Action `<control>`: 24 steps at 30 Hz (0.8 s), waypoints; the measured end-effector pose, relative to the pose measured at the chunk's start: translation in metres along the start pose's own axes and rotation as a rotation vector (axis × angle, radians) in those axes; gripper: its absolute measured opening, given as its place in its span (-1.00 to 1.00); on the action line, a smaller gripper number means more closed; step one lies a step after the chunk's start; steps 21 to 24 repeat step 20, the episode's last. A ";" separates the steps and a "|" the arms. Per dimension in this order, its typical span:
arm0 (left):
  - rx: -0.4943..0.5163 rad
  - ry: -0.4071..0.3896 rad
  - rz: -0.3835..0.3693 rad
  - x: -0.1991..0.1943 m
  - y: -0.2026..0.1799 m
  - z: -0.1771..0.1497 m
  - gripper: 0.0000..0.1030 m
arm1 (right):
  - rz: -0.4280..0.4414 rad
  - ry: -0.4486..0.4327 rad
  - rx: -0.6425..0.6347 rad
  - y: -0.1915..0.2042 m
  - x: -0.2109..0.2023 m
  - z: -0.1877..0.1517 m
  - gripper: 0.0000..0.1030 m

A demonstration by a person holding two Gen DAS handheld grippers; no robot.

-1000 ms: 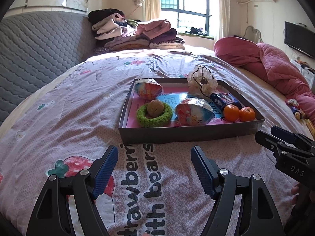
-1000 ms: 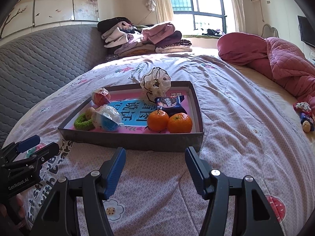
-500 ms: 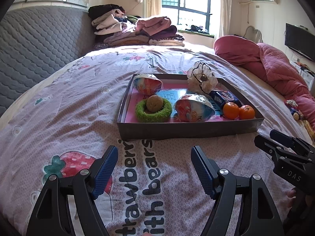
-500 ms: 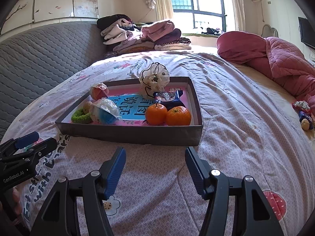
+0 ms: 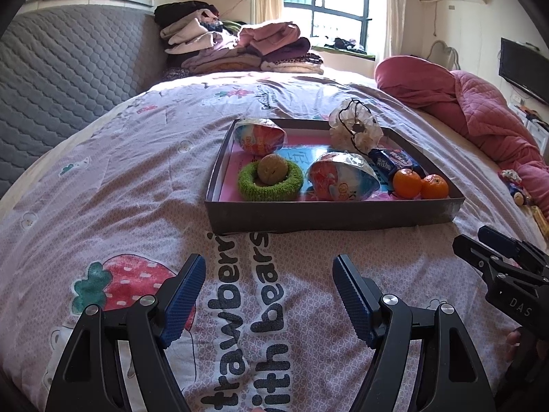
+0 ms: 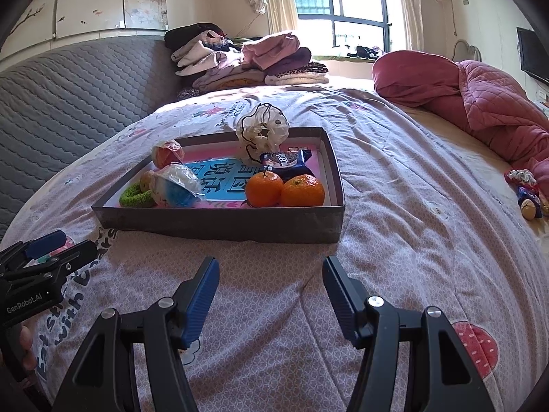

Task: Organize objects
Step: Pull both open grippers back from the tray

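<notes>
Both claws, the left claw (image 5: 269,295) and right claw (image 6: 271,295), are hovering wide open and empty over the bed (image 5: 113,185), short of the tray's (image 5: 329,213) near wall. Everything is already sitting inside the tray, two oranges (image 6: 284,189) at its near right corner, so the sorting is probably ending or just starting; the next move is calling for a reach over that wall.

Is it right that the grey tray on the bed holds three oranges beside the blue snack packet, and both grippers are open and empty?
Not quite: the tray holds two oranges, not three, as the right wrist view shows. They do sit beside the blue snack packet, and the left gripper and right gripper are open and empty.

Folded clothes (image 5: 240,48), pink quilt (image 6: 480,103), television (image 5: 523,68).
</notes>
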State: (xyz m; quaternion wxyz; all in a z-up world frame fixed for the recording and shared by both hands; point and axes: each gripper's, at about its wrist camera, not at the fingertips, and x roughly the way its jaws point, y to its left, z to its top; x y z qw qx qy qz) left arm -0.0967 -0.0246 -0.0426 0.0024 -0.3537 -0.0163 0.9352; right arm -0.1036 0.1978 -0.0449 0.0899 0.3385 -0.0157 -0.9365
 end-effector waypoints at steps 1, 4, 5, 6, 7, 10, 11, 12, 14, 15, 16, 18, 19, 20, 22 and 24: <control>0.000 0.004 0.003 0.001 0.000 0.000 0.50 | -0.002 -0.001 0.001 0.000 0.000 0.000 0.20; 0.000 0.009 0.011 0.002 0.000 -0.001 0.50 | -0.003 0.006 0.000 0.000 0.000 -0.002 0.20; 0.001 0.010 0.011 0.003 0.000 -0.001 0.50 | -0.003 0.008 -0.001 0.000 0.000 -0.002 0.20; 0.002 0.012 0.009 0.003 0.000 -0.001 0.50 | -0.001 0.010 -0.002 0.000 0.001 -0.003 0.20; 0.004 0.013 0.010 0.003 0.000 -0.002 0.50 | -0.001 0.013 -0.004 0.000 0.001 -0.004 0.20; 0.007 0.017 0.003 0.004 -0.001 -0.003 0.50 | -0.003 0.018 -0.009 0.001 0.002 -0.006 0.20; 0.009 0.017 0.001 0.004 -0.001 -0.003 0.50 | -0.005 0.019 -0.010 0.001 0.002 -0.006 0.20; 0.010 0.016 -0.002 0.005 -0.002 -0.003 0.50 | -0.002 0.020 -0.010 0.001 0.002 -0.006 0.20; 0.011 0.009 -0.004 0.005 -0.001 -0.003 0.50 | -0.003 0.020 -0.009 0.001 0.003 -0.006 0.20; 0.011 0.006 -0.007 0.004 -0.001 -0.003 0.50 | -0.001 0.022 -0.008 0.000 0.003 -0.006 0.20; 0.009 0.000 -0.008 0.004 -0.001 -0.003 0.50 | 0.001 0.022 -0.007 0.000 0.003 -0.006 0.20; 0.013 -0.006 0.004 0.003 -0.001 -0.002 0.50 | 0.000 0.024 -0.008 0.001 0.004 -0.007 0.20; 0.012 -0.007 0.007 0.003 -0.001 -0.002 0.50 | -0.001 0.026 -0.009 0.000 0.004 -0.007 0.20; 0.011 -0.006 0.006 0.003 0.000 -0.001 0.50 | -0.002 0.026 -0.010 0.000 0.005 -0.007 0.20; 0.011 -0.006 0.006 0.003 0.000 -0.001 0.50 | -0.002 0.026 -0.010 0.000 0.005 -0.007 0.20; 0.011 -0.006 0.006 0.003 0.000 -0.001 0.50 | -0.002 0.026 -0.010 0.000 0.005 -0.007 0.20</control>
